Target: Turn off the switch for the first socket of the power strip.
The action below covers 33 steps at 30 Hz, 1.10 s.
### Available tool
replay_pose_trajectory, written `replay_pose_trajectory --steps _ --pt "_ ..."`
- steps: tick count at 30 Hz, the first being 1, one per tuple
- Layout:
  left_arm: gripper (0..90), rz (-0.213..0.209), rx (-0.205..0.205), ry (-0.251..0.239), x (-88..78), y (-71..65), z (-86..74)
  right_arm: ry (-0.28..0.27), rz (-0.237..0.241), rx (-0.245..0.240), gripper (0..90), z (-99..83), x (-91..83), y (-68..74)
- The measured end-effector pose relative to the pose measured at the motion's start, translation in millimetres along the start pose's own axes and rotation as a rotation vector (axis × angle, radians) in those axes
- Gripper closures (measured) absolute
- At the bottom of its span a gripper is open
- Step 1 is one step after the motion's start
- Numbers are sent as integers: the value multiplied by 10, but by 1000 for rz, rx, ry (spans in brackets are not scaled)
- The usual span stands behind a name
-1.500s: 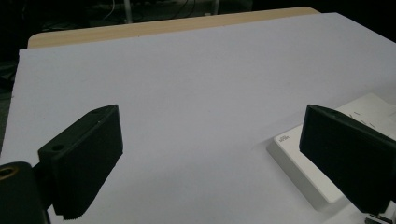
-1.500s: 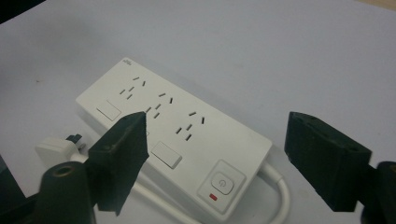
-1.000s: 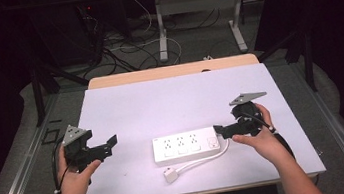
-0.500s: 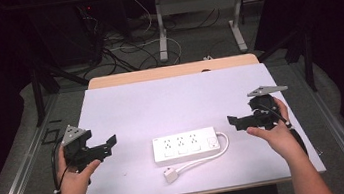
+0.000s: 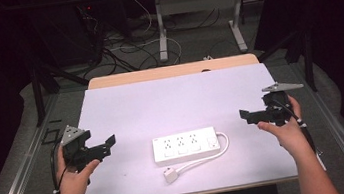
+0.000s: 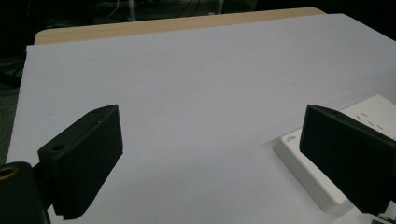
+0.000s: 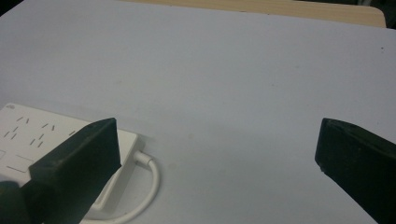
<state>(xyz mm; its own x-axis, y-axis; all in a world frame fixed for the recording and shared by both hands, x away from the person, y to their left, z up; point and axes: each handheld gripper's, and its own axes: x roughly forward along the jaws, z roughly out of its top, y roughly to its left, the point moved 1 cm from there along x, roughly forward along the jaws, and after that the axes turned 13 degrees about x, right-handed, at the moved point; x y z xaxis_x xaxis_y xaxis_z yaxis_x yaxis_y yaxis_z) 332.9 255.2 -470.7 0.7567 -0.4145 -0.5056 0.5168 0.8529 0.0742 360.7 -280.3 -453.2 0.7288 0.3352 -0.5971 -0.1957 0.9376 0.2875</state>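
Since a second ago my right gripper point(image 5: 244, 114) has drawn away from the power strip point(image 5: 185, 145) toward the right edge of the surface point(image 5: 170, 97), and its jaws have just been opening, with nothing between them. It now hangs well apart from the strip, jaws pointing left toward it. From the right gripper view point(image 7: 215, 154) I see the two black jaws spread as wide as they go, bare white surface in the gap, and the strip's end with its looping white cable point(image 7: 144, 186) lying partly behind the left-hand jaw, not touched by it.

My left gripper point(image 5: 108, 141) has kept its place near the left edge of the surface. Its jaws also stand released and wide, grasping nothing. In the left gripper view point(image 6: 210, 154) the gap between them holds only the plain surface, and a corner of the power strip point(image 6: 308, 163) peeks out beside the right-hand jaw, apart from it.

The power strip lies flat at the middle of the surface toward the near edge, between the two grippers, sockets up. Its cable curls off the right end and runs back under it to the white plug point(image 5: 171, 176), which rests just in front of the strip.
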Motion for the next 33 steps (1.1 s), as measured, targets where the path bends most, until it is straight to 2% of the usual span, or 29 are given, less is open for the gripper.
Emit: replay_pose_trajectory --steps 10,17,23,29,33 --pt "59 1 -1 13 25 14 -23 -25 -26 52 0 -11 20 -210" --pt "59 4 -10 13 38 30 -40 -51 -35 80 0 -32 60 -292" --pt "59 5 -11 19 45 46 -54 -44 -36 79 0 -45 77 -376" --pt "59 6 -13 26 53 53 -64 -50 -48 105 0 -71 116 -424" --pt "59 6 -13 27 55 56 -66 -40 -50 103 1 -85 139 -467"
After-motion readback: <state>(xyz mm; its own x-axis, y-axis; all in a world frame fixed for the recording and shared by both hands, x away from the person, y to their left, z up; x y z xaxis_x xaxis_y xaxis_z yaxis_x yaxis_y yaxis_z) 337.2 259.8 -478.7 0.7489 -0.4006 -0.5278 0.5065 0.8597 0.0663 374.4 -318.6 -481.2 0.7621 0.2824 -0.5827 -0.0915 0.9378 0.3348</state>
